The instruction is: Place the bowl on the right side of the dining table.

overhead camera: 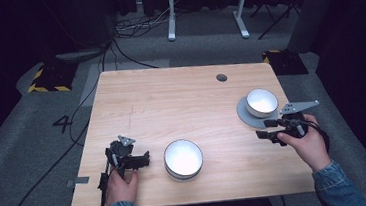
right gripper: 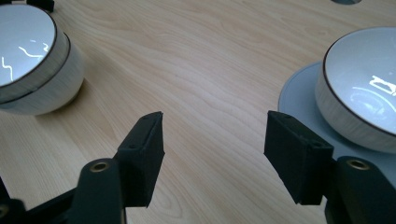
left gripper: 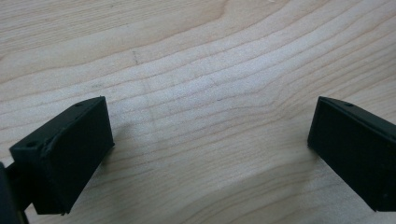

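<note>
Beside the grey saucer (overhead camera: 244,113) carrying a white bowl (overhead camera: 261,102), the right gripper (overhead camera: 266,129) has jaws apart, empty. Stacked bowls (overhead camera: 183,158) sit left of the saucer, near the left gripper (overhead camera: 143,159), jaws apart over bare worktop (overhead camera: 170,99).

Near the front edge of the table (overhead camera: 180,90), at its middle: two stacked bowls (overhead camera: 183,158). Just left of them, the left gripper (overhead camera: 143,160). Far right, another bowl (overhead camera: 261,102) on a plate (overhead camera: 243,113). Just before that plate, the right gripper (overhead camera: 262,129). Behind, near the far edge, a hole (overhead camera: 221,77).
</note>
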Available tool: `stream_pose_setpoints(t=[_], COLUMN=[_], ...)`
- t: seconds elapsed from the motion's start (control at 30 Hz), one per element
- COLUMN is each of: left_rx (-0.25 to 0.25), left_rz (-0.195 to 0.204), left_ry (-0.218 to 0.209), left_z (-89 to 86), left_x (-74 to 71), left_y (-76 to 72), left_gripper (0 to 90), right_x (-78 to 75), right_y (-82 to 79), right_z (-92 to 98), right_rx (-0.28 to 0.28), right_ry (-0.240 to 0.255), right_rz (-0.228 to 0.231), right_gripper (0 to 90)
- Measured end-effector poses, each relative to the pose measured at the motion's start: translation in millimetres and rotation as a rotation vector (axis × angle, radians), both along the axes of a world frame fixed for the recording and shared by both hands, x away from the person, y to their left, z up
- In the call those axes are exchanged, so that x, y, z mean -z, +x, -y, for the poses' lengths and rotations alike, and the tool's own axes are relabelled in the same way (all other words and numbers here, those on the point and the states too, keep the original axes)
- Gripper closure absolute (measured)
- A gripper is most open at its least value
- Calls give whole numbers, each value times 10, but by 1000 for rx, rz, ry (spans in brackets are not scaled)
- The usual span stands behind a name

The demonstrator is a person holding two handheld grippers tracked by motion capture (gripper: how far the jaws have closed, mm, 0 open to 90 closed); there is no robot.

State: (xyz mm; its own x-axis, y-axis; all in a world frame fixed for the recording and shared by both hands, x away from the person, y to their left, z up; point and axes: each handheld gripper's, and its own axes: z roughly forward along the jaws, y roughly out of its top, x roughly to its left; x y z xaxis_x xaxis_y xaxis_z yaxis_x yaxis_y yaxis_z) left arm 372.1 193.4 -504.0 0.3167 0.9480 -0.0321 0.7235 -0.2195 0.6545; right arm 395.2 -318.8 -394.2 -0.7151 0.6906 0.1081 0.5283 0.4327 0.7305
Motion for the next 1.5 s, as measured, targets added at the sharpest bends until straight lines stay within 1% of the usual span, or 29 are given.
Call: stream_pose_setpoints(t=[0.13,0.23,0.4,0.53,0.63,0.8,0.83,0.9,1.0,1.17,1.23,1.27,1.3,1.37,1.43,1.5], left_rx=[0,0,0,0,-1,0,0,0,0,0,0,0,0,0,0,0], left_rz=[0,-1,0,-1,0,0,0,0,0,0,0,0,0,0,0,0], left_ry=[1,0,0,0,0,1,0,0,0,0,0,0,0,0,0,0], left_z=[0,0,0,0,0,0,0,0,0,0,0,0,0,0,0,0], left_x=[0,0,0,0,0,0,0,0,0,0,0,0,0,0,0,0], left_y=[0,-1,0,-1,0,0,0,0,0,0,0,0,0,0,0,0], left_gripper=[2,2,2,2,2,2,2,2,2,2,2,2,2,2,2,2], right_x=[117,205,355,456,543,674,702,749,816,878,911,925,942,975,983,1010], right_y=[-29,-49,-73,-94,-106,-115,-126,-134,-155,-174,-189,-192,-199,-213,-224,-234], right_z=[0,1,7,-2,-15,-48,-63,-74,-96,-115,-119,-118,-118,-119,-121,-122], right_rx=[-6,-14,-24,-30,-35,-52,-50,-60,-56,-71,-66,-66,-66,-62,-60,-63], right_ry=[-2,13,11,-4,4,-4,-9,-22,-33,-94,-91,-96,-97,-90,-85,-83], right_rz=[-1,-7,-9,3,-14,-38,-48,-48,-56,-36,-41,-37,-45,-26,-19,8], right_gripper=[385,386,383,377,372,354,352,349,338,306,298,294,286,269,260,222])
